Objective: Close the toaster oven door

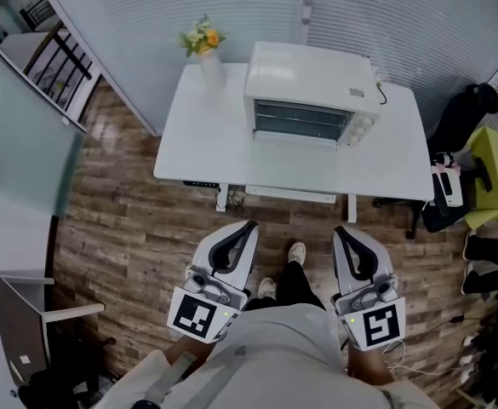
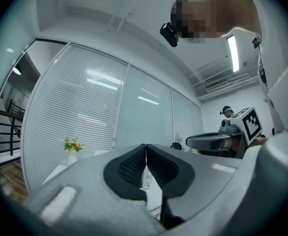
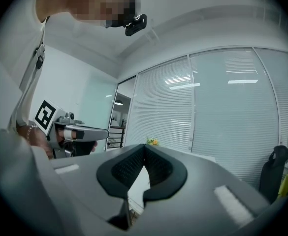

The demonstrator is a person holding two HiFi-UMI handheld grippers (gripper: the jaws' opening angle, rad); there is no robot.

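A white toaster oven (image 1: 312,92) stands on the white table (image 1: 197,156), toward its back right. Its front faces me and the wire racks inside show; a pale flap seems to lie folded down along its lower front edge. Both grippers are held over the wooden floor, well short of the table. My left gripper (image 1: 249,226) and my right gripper (image 1: 340,230) point toward the table, side by side. In the left gripper view the left gripper (image 2: 145,151) has its pads together with nothing between them. The right gripper (image 3: 144,150) in its own view is likewise shut and empty.
A vase of yellow flowers (image 1: 204,45) stands at the table's back left corner. A black chair (image 1: 466,113) and a yellow-green box (image 1: 497,173) sit to the table's right. Blinds cover the glass wall behind. A grey stand (image 1: 23,313) is at the lower left.
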